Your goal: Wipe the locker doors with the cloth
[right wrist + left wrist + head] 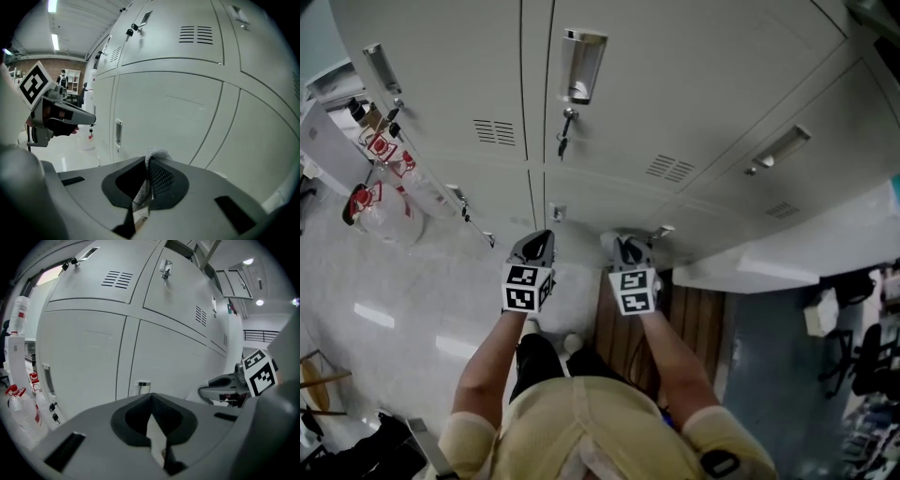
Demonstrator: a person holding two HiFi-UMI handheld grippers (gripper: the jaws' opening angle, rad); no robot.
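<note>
Pale grey locker doors fill the wall ahead of me and both gripper views. My right gripper is shut on a grey knitted cloth, whose folded top pokes out above the jaws. It is held a short way off a lower door, not touching it. My left gripper is shut with nothing in it, level with the right one and just to its left. Each gripper shows in the other's view: left gripper, right gripper.
Keys hang from a locker's lock above the grippers. Plastic bottles with red labels stand on the floor at the left. A wooden slatted board lies below my right arm, beside a white ledge. Office chairs stand far right.
</note>
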